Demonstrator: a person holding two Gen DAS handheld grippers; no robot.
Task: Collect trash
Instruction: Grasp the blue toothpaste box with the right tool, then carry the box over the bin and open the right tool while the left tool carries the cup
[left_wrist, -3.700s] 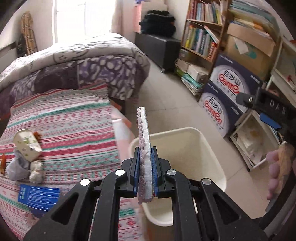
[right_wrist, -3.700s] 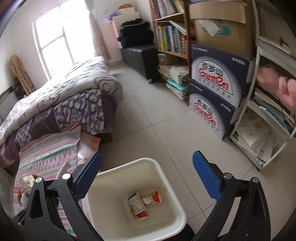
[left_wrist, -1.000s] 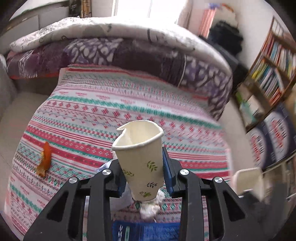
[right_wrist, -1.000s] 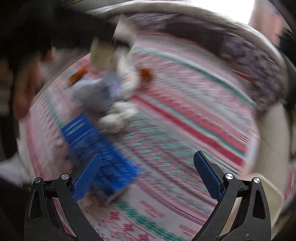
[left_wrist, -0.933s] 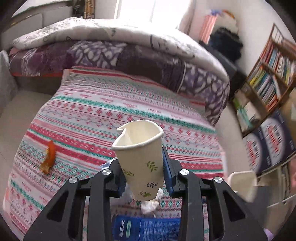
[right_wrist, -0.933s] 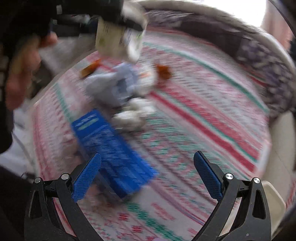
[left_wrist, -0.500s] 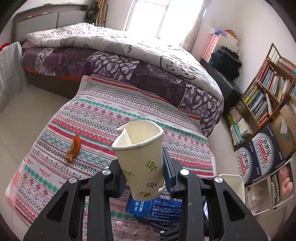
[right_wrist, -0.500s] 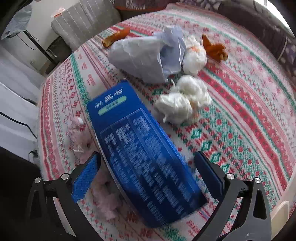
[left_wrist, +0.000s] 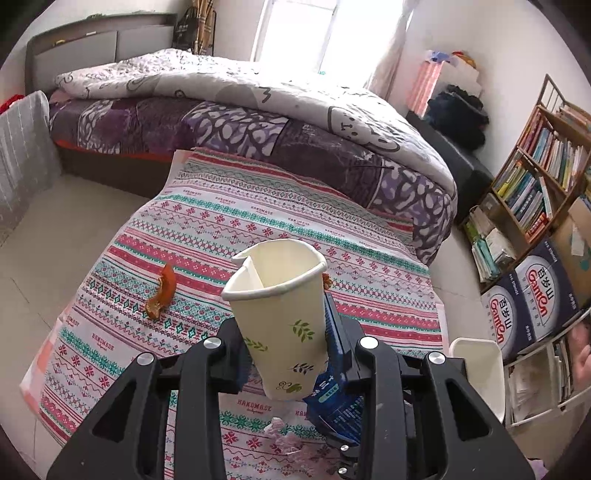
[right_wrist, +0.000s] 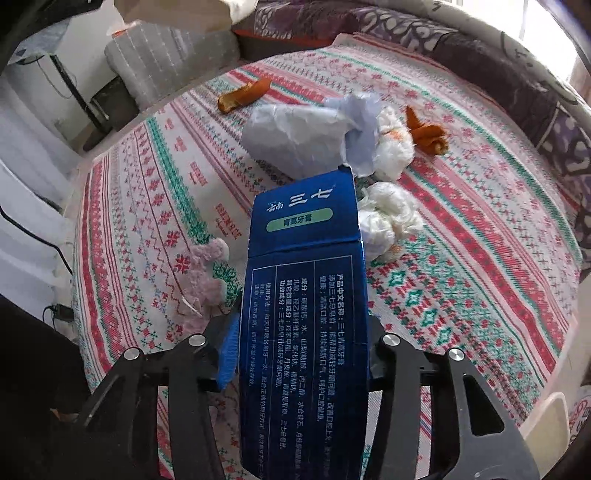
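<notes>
Right gripper (right_wrist: 299, 354) has just closed its jaws on the blue box (right_wrist: 303, 317), lifted off the striped mat (right_wrist: 480, 236) (tissue balls and orange peel lie there), left gripper (left_wrist: 286, 349) squeezing the paper cup (left_wrist: 280, 314), white bin (left_wrist: 480, 373) beside mat.

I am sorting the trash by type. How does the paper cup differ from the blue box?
The paper cup is cream with green leaf prints; the blue box is dark blue with white text. The cup is round, open-topped and dented at the rim; the box is flat-sided and long. The cup sits in the left claw, the box in the right claw, whose jaws have just been closing. Both are gripped.
</notes>
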